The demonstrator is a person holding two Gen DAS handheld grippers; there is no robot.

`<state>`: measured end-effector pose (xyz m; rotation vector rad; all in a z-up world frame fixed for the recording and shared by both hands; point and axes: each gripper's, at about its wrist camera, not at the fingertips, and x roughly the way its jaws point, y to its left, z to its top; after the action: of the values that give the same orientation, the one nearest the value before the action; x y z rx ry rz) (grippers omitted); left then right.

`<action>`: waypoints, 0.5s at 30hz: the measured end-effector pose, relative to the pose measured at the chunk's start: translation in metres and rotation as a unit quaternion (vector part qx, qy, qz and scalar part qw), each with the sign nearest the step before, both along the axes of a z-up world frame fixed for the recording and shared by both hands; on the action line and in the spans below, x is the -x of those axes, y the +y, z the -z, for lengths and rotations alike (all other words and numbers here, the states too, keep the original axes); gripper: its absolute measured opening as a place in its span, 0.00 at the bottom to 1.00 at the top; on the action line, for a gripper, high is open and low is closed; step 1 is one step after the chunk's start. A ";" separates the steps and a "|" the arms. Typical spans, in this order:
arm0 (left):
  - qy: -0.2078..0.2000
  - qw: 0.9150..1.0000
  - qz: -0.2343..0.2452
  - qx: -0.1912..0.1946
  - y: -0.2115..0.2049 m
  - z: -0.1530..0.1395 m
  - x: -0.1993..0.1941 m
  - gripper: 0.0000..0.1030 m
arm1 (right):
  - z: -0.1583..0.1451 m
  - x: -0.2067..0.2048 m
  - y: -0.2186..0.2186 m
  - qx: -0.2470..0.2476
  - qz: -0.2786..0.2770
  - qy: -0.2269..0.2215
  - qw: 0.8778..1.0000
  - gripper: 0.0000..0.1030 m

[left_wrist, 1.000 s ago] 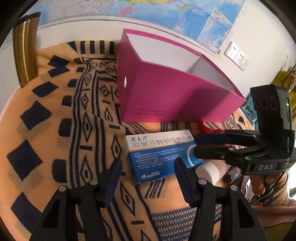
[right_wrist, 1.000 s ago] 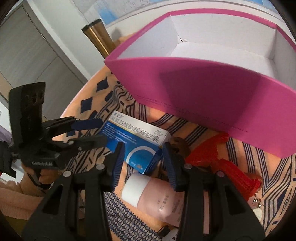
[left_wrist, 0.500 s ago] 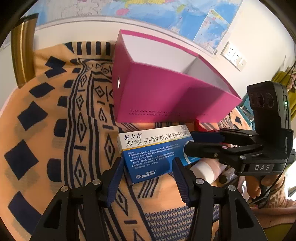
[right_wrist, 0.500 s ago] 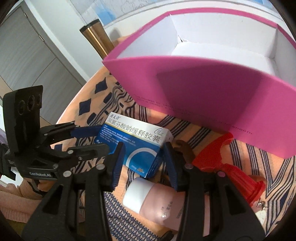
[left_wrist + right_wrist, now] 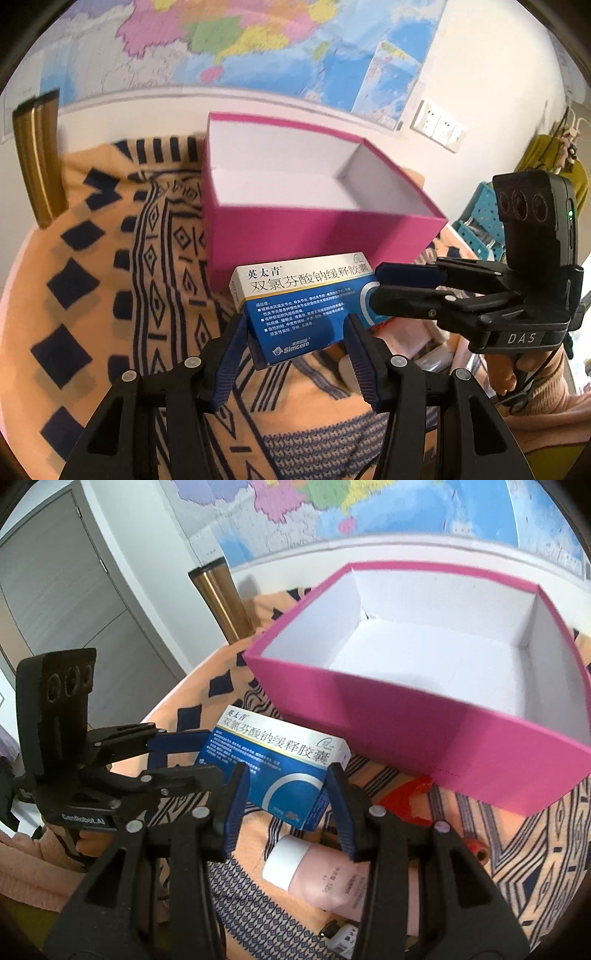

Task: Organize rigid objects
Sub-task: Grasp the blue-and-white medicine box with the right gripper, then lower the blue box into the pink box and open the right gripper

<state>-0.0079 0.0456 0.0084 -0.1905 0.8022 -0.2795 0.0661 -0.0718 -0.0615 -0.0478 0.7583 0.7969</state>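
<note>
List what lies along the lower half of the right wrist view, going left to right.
Black left gripper → blue-and-white medicine box, held by both grippers → red plastic piece → lower right corner of the open pink cardboard box.

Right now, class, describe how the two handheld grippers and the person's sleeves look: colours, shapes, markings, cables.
The left gripper and right gripper are matte black frames with silver rivets and ribbed dark blue pads. Each carries an upright black block with three round lenses. The right one reads "DAS", shows a green light and trails a thin black cable; the left one reads "GenRobot.AI". Both sleeves are pink knit.
</note>
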 end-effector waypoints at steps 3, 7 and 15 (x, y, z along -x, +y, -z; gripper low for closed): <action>-0.018 1.000 0.005 -0.005 -0.003 -0.013 0.000 0.53 | -0.010 0.004 -0.005 -0.005 0.001 -0.014 1.000 0.45; -0.038 0.999 0.011 -0.012 -0.006 -0.026 -0.006 0.53 | -0.027 0.010 -0.013 -0.015 0.004 -0.039 0.999 0.45; -0.075 0.996 0.021 -0.048 -0.019 -0.054 -0.024 0.53 | -0.061 0.008 -0.024 -0.033 0.013 -0.089 0.995 0.45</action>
<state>0.0159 0.0262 0.0627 -0.0608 0.6704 -0.2907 0.0580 -0.0960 -0.0009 -0.0500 0.5620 0.7814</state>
